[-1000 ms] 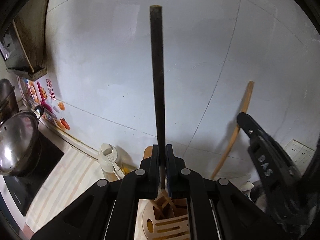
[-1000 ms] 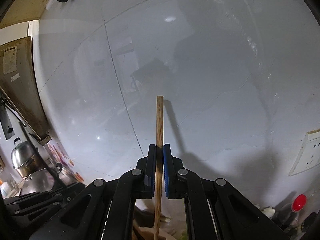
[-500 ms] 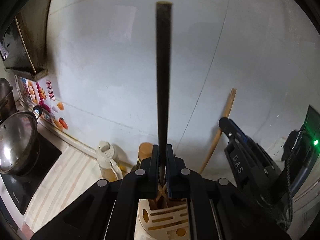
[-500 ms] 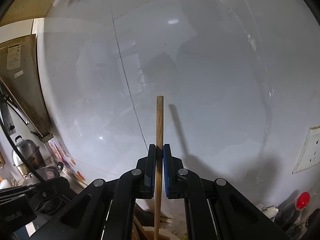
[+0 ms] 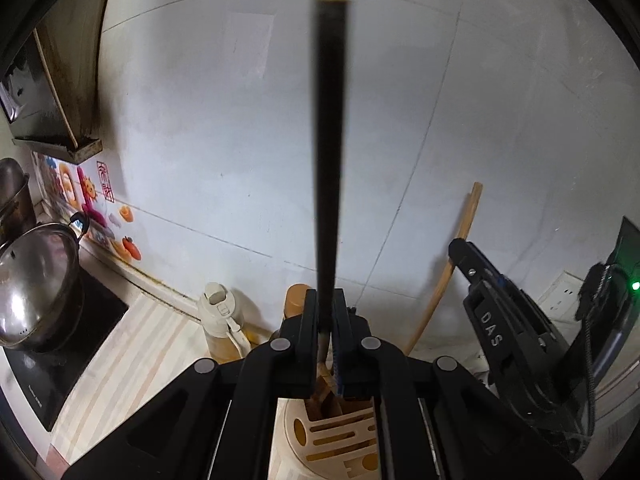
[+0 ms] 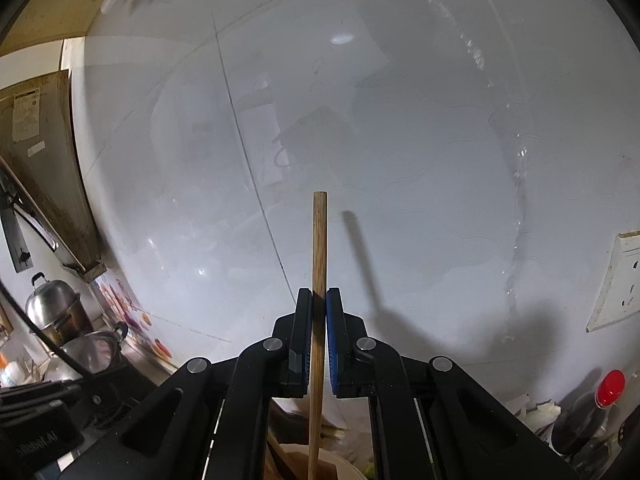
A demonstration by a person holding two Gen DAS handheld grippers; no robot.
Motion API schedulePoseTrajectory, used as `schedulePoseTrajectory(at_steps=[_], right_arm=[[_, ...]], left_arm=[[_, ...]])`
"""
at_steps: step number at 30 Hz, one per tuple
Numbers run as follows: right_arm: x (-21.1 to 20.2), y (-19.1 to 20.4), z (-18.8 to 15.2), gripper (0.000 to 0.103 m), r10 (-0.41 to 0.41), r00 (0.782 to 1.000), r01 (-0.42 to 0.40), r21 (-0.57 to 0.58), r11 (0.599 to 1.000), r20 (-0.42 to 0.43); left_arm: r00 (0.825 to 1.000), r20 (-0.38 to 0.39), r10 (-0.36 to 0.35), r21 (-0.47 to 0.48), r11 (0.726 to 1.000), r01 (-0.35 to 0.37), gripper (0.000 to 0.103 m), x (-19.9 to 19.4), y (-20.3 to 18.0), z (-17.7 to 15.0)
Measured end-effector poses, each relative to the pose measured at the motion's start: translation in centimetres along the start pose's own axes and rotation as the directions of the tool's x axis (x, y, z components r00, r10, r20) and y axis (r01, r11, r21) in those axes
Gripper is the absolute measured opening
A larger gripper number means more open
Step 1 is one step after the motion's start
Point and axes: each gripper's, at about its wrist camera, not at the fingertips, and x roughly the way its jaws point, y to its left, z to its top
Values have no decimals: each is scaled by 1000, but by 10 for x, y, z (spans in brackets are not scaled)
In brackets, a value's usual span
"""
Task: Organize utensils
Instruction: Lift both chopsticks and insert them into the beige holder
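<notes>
1. The left hand-held gripper is clamped on a dark chopstick, long axis upright.
2. Directly below its jaws stands the slotted utensil holder on the worktop.
3. The right hand-held gripper grasps a wooden chopstick, likewise upright, its lower end over the holder's rim.
4. Judged, the left is nearer to lowering in.

Both wrist cameras look along their fingers, close to the white tiled wall (shared backdrop).

place: home kitchen | evidence: lidded steel pot on black cooktop; white tiled wall; wall socket
</notes>
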Motion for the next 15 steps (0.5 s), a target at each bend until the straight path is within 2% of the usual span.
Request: schedulePoseTrajectory(at_steps=[7,15], right_arm=[[-9,0,4,7,1,1000,-1,10,1000,15],[-13,-1,6,7,-4,1000,3,17,1000,17]], left_arm=[[1000,6,0,10,1000,0,3,-12,0,1],[999,-51,-10,-7,1000,9,3,-3,6,-6]])
